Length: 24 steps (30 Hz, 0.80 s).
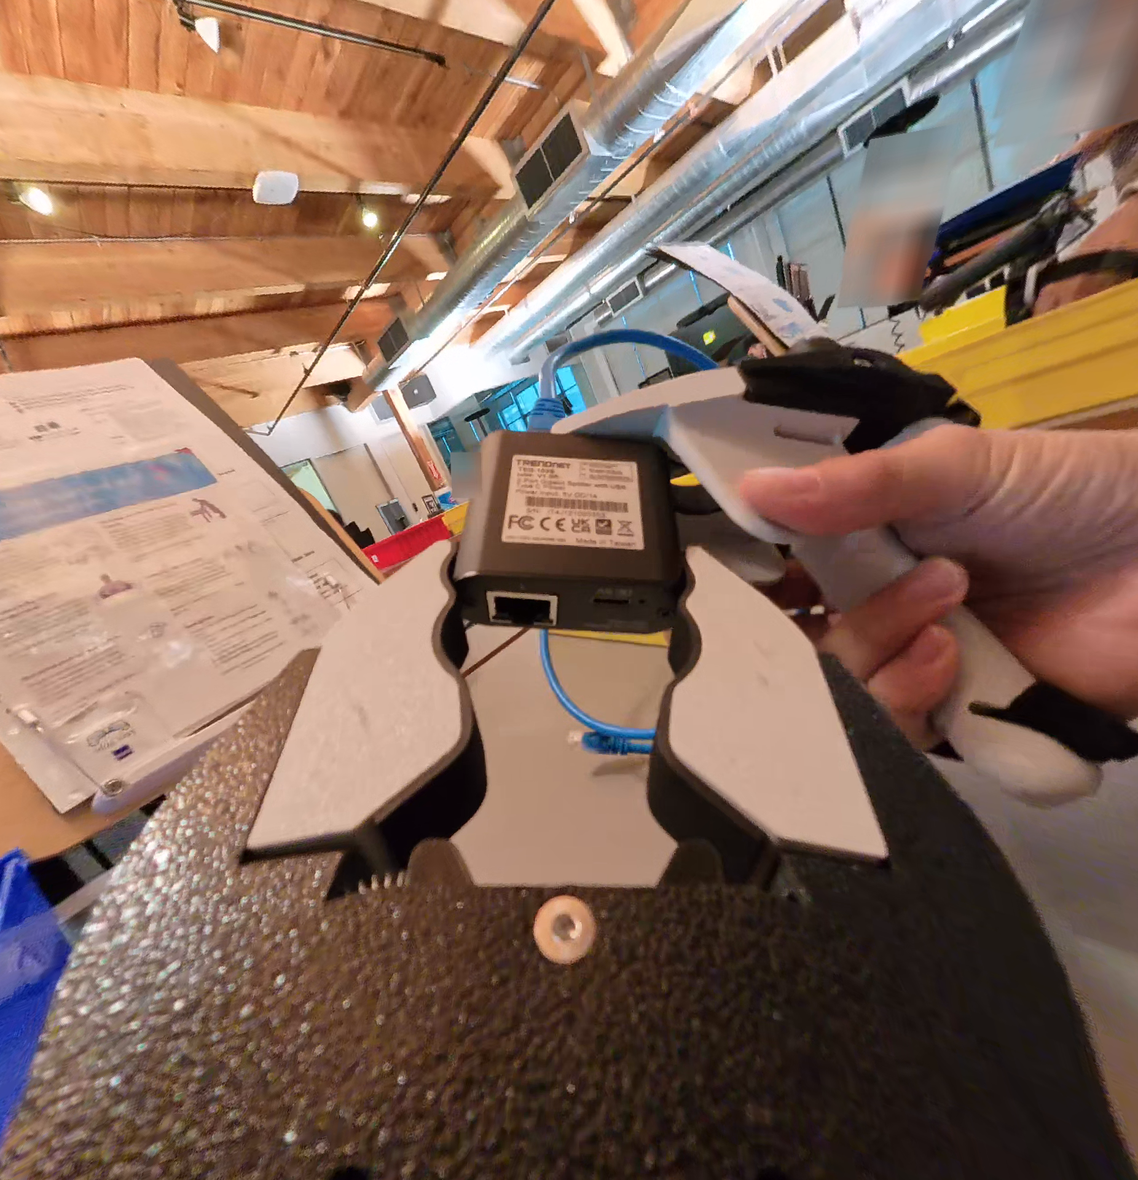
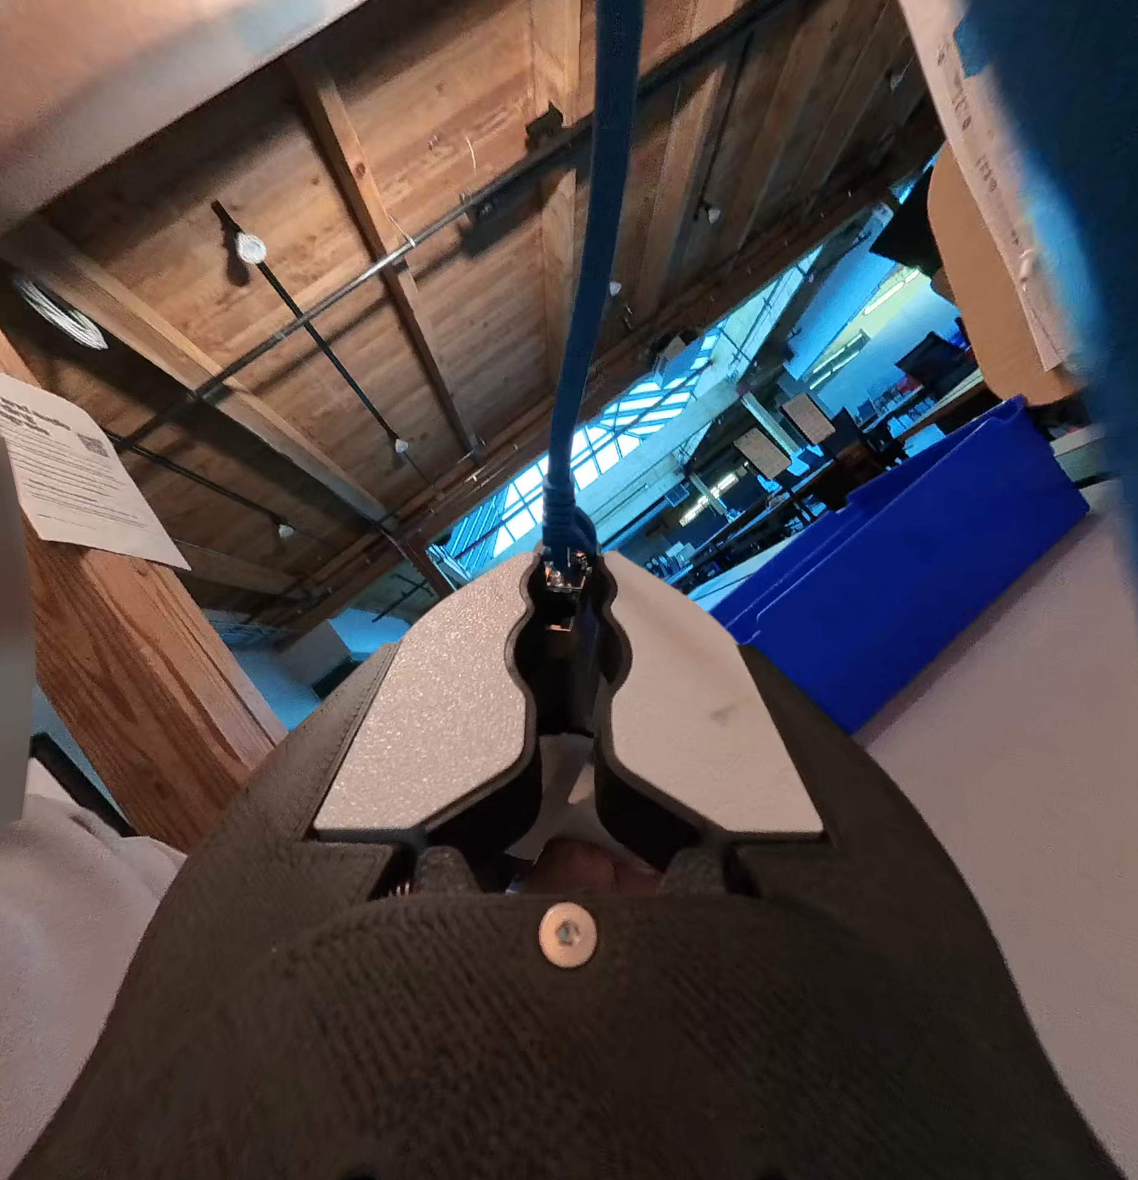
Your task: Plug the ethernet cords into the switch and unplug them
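Currently: switch (image 1: 563,543) clamped in left gripper (image 1: 566,629) jaws, front port empty | blue cord (image 2: 592,255) plug pinched in closed right gripper (image 2: 569,574) jaws | step: insertion/removal, unclear | next: align plug squarely with port

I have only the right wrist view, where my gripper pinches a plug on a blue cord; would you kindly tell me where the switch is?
Observer: The left gripper is clamping the black switch between its fingertips, label side towards its camera.
Operator: Is a port free on it?
Observer: Yes, an empty ethernet port on the near face looks straight at the left camera.
Operator: Any other cord end about?
Observer: A free blue plug shows below the switch, held by nothing.
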{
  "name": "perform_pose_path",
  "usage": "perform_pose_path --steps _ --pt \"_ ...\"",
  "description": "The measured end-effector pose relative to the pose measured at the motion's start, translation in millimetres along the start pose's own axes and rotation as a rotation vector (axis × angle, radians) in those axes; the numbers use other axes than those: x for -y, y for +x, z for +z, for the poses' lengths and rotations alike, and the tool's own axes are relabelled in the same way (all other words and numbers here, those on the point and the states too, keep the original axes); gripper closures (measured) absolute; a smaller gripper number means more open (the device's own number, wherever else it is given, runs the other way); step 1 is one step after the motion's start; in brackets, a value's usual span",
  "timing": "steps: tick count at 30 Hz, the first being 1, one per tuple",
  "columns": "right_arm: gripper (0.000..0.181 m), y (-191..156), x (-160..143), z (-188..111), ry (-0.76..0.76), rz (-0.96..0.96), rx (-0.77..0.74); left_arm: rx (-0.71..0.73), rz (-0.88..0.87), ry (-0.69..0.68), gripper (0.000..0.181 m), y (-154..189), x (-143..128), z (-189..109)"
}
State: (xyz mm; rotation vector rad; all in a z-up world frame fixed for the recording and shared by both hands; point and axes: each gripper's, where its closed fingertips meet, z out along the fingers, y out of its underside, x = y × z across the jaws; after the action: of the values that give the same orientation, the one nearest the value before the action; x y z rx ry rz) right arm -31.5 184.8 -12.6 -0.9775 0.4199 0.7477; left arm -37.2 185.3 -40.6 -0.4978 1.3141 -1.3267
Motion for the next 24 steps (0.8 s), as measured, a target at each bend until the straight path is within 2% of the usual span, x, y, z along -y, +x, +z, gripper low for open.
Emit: perform_pose_path --steps 8,12,14,19,24 --pt "0.167 -3 3 5 0.030 -0.053 -0.005 -0.004 -0.015 0.020 0.120 -4 7 1" --pt "0.160 7 3 5 0.029 0.017 -0.045 0.008 -0.013 0.026 0.120 -7 7 0" --pt "0.166 7 2 5 0.041 0.037 -0.026 0.008 0.010 0.023 0.120 -7 7 0" --pt "0.163 13 -1 10 0.040 0.115 -0.024 0.014 -0.027 0.041 0.120 -12 7 -3" --pt "0.148 21 -4 15 0.017 0.155 -0.047 0.024 0.017 0.041 0.121 -18 11 -6"
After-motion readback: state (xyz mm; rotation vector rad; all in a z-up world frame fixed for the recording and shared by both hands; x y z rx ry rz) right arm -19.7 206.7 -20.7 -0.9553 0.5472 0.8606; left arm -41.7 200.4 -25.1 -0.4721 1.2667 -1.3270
